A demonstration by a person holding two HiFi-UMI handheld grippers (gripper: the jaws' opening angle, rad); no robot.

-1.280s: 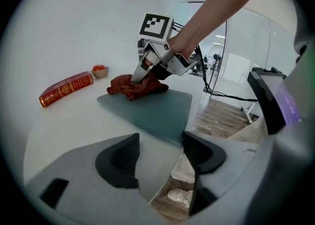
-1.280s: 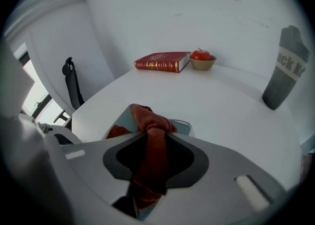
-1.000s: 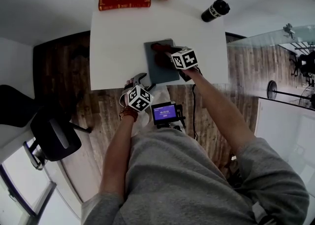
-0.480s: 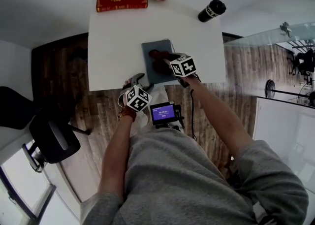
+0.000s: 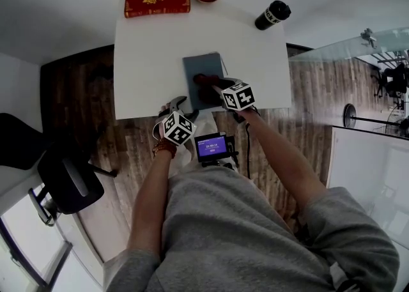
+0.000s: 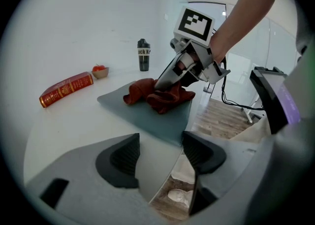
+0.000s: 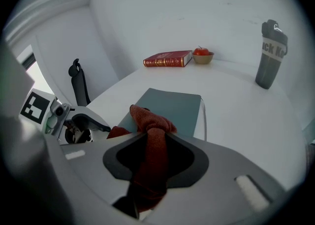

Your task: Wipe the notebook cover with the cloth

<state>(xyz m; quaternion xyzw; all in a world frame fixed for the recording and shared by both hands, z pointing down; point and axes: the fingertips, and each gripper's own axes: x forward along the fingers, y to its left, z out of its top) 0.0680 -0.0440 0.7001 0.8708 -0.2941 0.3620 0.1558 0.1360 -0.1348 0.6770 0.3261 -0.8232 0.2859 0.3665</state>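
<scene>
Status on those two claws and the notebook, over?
Right gripper shut on cloth, cloth on notebook. Left gripper open, empty, by table edge. Nothing else on the cover.

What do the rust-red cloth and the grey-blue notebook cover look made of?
Rust-red cloth: soft matte fabric, probably terry; bunches into folds, nubbly weave. Grey-blue notebook cover: smooth matte, perhaps plastic or coated card; flat, no sheen.

White table [image 5: 147, 61] on dark wood floor [image 5: 77, 86], black chair [image 5: 64, 179] nearby
</scene>
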